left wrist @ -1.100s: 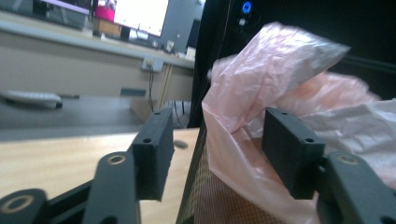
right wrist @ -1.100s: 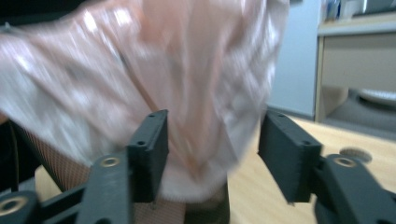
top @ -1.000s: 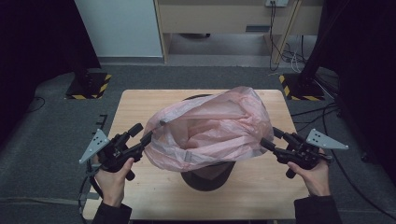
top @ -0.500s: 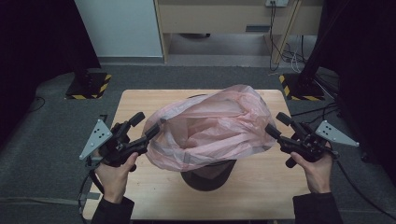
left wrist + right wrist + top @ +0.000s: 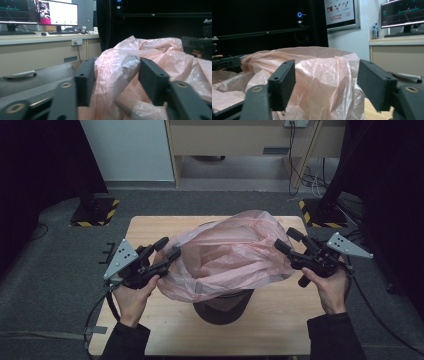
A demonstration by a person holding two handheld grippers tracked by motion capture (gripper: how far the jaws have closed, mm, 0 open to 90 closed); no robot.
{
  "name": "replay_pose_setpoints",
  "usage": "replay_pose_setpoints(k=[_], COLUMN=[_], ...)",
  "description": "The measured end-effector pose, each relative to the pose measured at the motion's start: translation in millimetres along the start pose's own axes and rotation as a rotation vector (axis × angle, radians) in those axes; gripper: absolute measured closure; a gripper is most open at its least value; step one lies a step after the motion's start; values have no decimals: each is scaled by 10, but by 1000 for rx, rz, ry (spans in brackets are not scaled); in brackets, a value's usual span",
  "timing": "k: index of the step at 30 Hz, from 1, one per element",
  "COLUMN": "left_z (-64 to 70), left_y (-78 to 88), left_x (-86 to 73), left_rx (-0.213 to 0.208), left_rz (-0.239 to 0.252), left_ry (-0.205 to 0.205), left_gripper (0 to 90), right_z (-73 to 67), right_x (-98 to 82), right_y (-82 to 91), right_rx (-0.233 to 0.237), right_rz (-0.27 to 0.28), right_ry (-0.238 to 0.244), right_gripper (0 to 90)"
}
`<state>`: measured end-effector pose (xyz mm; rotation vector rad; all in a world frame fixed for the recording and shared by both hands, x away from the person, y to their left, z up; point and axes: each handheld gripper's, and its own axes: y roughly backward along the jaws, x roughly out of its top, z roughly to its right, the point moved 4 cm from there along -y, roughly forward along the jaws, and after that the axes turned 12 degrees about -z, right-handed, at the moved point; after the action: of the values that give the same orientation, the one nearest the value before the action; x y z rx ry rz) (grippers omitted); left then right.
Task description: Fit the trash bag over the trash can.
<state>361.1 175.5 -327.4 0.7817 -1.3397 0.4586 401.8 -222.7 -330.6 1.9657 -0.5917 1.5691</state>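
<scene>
Two claws flank pink bag [image 5: 227,255] over dark bin [image 5: 223,306].

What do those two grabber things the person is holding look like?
Each is black, with two flat, blocky jaws. The left gripper and right gripper each carry a grey three-cornered plate with small dark dots on top, and a black cable trails from each. The person wears dark long sleeves.

I saw light wooden table [image 5: 150,330] standing on grey carpet floor [image 5: 55,285]. Dark round bin [image 5: 223,306] stood directly on table, about centre. Pink plastic bag [image 5: 225,255] draped over bin's top, hiding its rim. Tabletop bare left, right and near side of bin. Table's far edge showed behind bin.
</scene>
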Motion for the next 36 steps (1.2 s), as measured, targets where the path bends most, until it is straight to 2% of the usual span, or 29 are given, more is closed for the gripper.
replay_pose_setpoints(k=[4,5,8,12,19,22,29,34,36], left_z=[-59,-77,-119,-181,-350,-448,-628,-661,-666], left_y=[-54,-66,-89,-118,-274,-367,-614,-743,-754], left_x=[-21,-24,-15,22,67,24,-150,-359,-444], left_rx=[1,-4,-8,1,59,75,60,72,59], left_rz=[-19,-19,-22,-32,-75,-108,-176,-283,-297], left_ry=[20,36,77,116,175,226,324,348,368], left_gripper=[651,682,762,847,886,888,889,891,892], right_z=[7,5,5,25,92,134,228,245,238], right_x=[-30,-44,-70,-78,-118,-158,-301,-407,-441], right_y=[-55,-61,-78,-91,-157,-193,-285,-315,-310], right_rx=[15,18,28,20,-7,-23,-58,-66,-63], right_rz=[-31,-44,-61,-59,-72,-78,-140,-180,-184], right_ry=[1,8,8,12,30,32,35,53,51], right_gripper=[541,618,771,851,890,894,897,898,898])
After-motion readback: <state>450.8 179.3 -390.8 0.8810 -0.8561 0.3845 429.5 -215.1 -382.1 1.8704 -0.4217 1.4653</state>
